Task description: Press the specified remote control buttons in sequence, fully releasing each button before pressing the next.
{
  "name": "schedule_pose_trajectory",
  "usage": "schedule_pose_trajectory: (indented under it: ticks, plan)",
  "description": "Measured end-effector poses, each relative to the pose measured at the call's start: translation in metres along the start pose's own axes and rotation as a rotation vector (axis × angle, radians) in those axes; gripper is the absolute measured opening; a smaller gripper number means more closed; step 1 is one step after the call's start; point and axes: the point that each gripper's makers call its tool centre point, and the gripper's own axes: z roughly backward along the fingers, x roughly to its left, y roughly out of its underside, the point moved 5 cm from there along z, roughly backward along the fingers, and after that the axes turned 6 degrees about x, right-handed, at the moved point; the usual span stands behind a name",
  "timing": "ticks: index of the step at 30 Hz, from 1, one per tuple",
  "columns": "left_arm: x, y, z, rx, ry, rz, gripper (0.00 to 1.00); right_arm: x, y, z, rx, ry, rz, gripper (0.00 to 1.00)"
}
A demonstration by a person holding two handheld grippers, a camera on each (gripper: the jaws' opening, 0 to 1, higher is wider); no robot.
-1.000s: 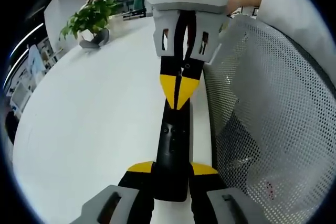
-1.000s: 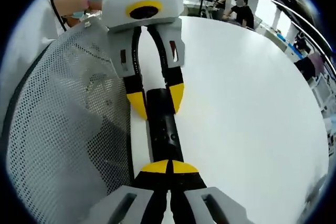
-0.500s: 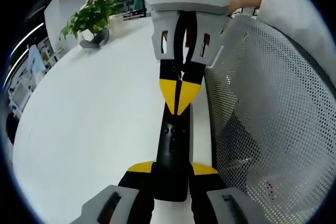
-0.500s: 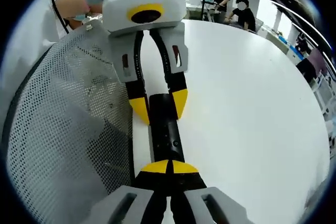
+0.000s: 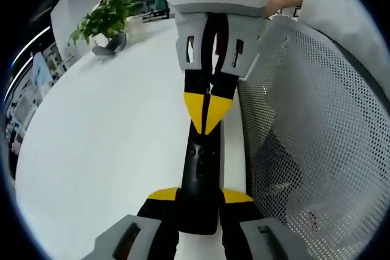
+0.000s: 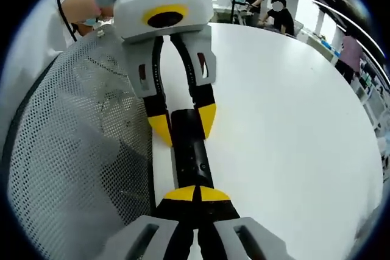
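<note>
A black remote (image 5: pixel 200 181) is laid at the edge of a white table (image 5: pixel 109 150), just beside a white mesh chair back (image 5: pixel 304 150). In the left gripper view, the near end of the remote is clamped between the yellow-tipped jaws of the left gripper (image 5: pixel 200 198), which are closed against its two sides. The right gripper (image 5: pixel 207 105) is seen opposite, its jaws brought together with the tips meeting, and the joined tips are set on the top face of the remote at its far end.

In the right gripper view, the right gripper (image 6: pixel 196 194) is seen with its tips touching, resting on the remote (image 6: pixel 190 150); whether a button is pressed cannot be told. The left gripper (image 6: pixel 183 123) is seen beyond, its jaws set on either side of the remote. A potted plant (image 5: pixel 105 25) is stood near the far edge of the table.
</note>
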Motion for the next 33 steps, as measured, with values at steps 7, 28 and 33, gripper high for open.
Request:
schedule_pose_trajectory:
  ticks: [7,28,33]
  plan:
    - [0.0,-0.001,0.0,0.0,0.0,0.001,0.24,-0.002,-0.005,0.002,-0.04,0.005,0.003,0.0]
    - [0.001,-0.002,-0.001,0.001,-0.003,0.005,0.24,-0.001,-0.006,-0.004,-0.017,0.055,-0.013,0.0]
    - [0.0,-0.002,-0.002,-0.002,-0.003,0.01,0.24,0.011,-0.01,-0.004,-0.067,0.002,-0.054,0.0]
